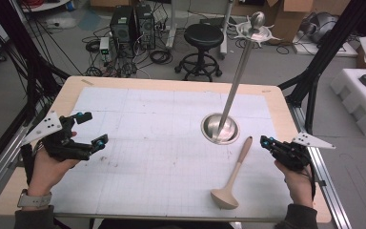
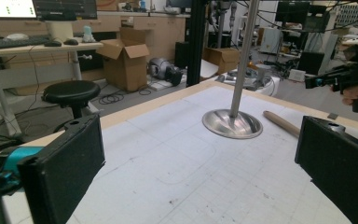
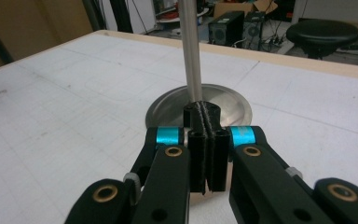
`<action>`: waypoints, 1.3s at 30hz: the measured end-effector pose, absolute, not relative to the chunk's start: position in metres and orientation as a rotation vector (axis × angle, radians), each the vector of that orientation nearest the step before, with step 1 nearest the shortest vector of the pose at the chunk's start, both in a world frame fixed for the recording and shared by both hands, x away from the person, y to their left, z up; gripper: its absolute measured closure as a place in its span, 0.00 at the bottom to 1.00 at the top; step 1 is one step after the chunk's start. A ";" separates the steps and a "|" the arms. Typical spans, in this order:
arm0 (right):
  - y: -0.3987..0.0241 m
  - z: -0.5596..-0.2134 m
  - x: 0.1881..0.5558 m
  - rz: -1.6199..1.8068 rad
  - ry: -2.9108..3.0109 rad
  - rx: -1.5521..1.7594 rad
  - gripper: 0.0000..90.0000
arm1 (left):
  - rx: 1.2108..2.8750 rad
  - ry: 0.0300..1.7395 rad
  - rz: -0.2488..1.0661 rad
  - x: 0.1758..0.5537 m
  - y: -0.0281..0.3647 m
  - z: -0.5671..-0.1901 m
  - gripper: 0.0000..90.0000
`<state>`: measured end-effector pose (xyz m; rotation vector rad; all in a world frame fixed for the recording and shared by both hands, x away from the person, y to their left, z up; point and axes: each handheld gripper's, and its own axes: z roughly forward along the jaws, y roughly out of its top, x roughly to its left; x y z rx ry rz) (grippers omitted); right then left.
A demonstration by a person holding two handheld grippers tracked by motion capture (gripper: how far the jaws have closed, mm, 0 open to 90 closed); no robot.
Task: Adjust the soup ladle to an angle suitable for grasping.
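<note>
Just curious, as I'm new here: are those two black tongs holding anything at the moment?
No. The right tongs are shut on nothing, and the left tongs are open and empty.

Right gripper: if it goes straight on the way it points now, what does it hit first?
Probably the metal pole rising from the round base; the shut right gripper aims straight at it, nothing between. The gap is hard to judge.

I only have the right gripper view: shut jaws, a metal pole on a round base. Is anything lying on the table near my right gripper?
Observer: Yes. In the high view a beige ladle lies beside the right gripper, its handle end near the stand's base.
Operator: Am I touching it?
Observer: No, there is a gap between the gripper's tips and the handle.
Operator: And my other hand?
Observer: The left gripper is open at the far left, with nothing between its jaws.
</note>
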<state>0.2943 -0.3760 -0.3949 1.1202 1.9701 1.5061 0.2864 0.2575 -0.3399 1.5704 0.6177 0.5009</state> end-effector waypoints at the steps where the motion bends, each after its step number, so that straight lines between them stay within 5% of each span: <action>1: -0.376 -0.397 0.295 1.502 1.974 1.131 0.99 | 1.570 0.621 0.498 0.286 0.257 -0.340 0.02; 39: -0.379 -0.448 0.359 1.215 2.110 1.321 0.99 | 1.599 0.660 0.467 0.289 0.257 -0.353 0.02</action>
